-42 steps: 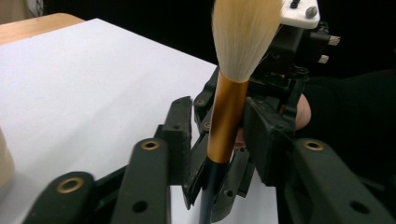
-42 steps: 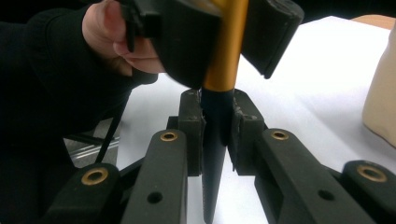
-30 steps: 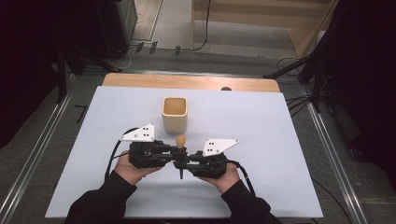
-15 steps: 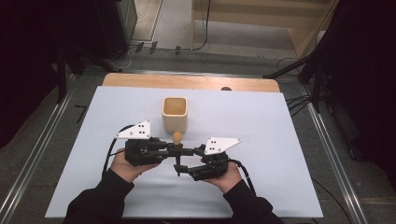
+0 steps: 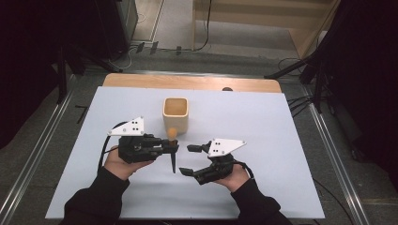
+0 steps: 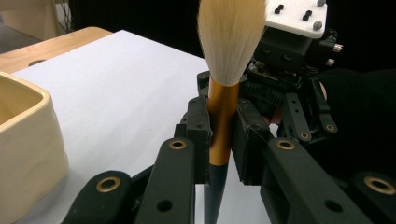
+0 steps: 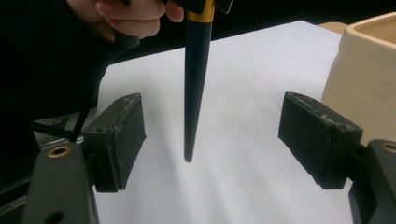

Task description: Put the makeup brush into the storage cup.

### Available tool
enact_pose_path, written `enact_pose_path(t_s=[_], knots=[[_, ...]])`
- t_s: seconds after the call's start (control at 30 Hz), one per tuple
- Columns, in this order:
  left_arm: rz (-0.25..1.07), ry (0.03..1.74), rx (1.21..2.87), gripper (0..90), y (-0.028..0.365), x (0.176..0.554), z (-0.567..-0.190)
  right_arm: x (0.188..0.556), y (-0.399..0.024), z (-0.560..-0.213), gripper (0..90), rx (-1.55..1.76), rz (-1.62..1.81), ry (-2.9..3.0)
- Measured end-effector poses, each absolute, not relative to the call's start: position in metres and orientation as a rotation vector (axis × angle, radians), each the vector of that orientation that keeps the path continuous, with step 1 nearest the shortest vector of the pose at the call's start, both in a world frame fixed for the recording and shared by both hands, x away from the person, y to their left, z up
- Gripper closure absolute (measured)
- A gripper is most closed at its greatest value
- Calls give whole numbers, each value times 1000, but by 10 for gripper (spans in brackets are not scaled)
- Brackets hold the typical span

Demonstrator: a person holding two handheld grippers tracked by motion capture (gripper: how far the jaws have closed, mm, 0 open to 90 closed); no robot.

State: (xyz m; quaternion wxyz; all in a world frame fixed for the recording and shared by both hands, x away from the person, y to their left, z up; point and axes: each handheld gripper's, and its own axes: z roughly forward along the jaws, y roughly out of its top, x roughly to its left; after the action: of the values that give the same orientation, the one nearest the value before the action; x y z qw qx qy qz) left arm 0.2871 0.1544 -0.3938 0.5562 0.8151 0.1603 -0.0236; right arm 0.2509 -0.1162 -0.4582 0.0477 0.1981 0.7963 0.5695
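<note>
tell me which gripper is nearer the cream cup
Left. The left gripper, shut on the brush, sits just in front of the cream cup; the open right gripper is further toward the person.

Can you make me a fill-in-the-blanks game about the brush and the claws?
1. The left claw is shut on the ____.
2. The brush is held with its bristles pointing ____.
3. The right claw is ____, with nothing pressed between its pads.
4. The cream cup stands on a ____ sheet.

Missing words: brush; up; open; white
</note>
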Motion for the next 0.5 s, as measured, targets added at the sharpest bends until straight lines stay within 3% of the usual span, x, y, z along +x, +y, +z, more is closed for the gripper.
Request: enact_pose_path(t_s=[0.5], knots=[[-29,409,1918,795,168,293,-392,250,-129,-458,210,638,1730,2425]])
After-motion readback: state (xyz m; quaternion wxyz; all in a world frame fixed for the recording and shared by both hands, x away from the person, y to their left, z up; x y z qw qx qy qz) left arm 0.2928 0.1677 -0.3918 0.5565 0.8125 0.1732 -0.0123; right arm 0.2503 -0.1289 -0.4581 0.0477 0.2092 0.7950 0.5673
